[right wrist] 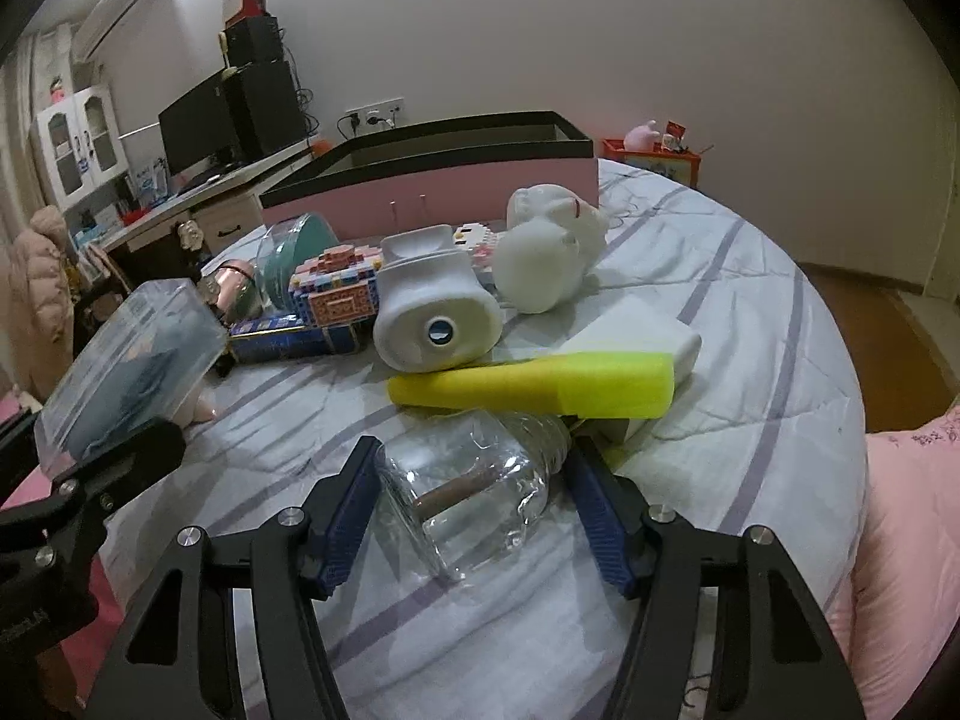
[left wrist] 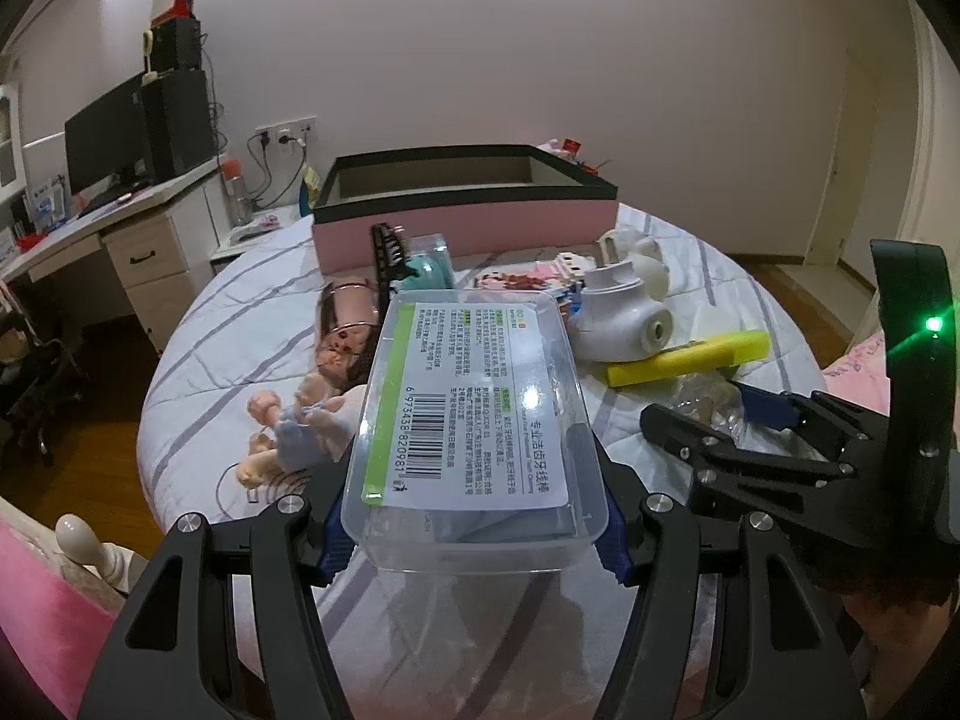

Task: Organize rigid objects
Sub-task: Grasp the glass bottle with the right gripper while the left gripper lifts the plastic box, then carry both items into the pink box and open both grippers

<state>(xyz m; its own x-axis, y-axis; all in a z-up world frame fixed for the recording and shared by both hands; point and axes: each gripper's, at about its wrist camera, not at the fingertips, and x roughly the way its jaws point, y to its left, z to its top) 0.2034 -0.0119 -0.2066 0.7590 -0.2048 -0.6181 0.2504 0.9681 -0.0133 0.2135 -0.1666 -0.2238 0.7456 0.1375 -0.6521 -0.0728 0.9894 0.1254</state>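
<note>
My left gripper (left wrist: 471,531) is shut on a clear plastic box (left wrist: 474,414) with a green and white label, held above the bed; the box also shows in the right wrist view (right wrist: 129,372). My right gripper (right wrist: 474,516) has its blue pads on either side of a clear glass jar (right wrist: 474,492) lying on the bedspread; I cannot tell whether they touch it. The right gripper shows at the right of the left wrist view (left wrist: 750,426). A pink bin with a black rim (left wrist: 465,204) stands open at the far side of the bed (right wrist: 456,180).
On the striped bedspread (right wrist: 750,330) lie a doll (left wrist: 324,372), a white ceramic piece (right wrist: 435,318), a white figurine (right wrist: 549,252), a yellow sponge block (right wrist: 534,390), a brick model (right wrist: 342,288) and a teal round object (left wrist: 429,267). A desk with monitor (left wrist: 108,138) stands left.
</note>
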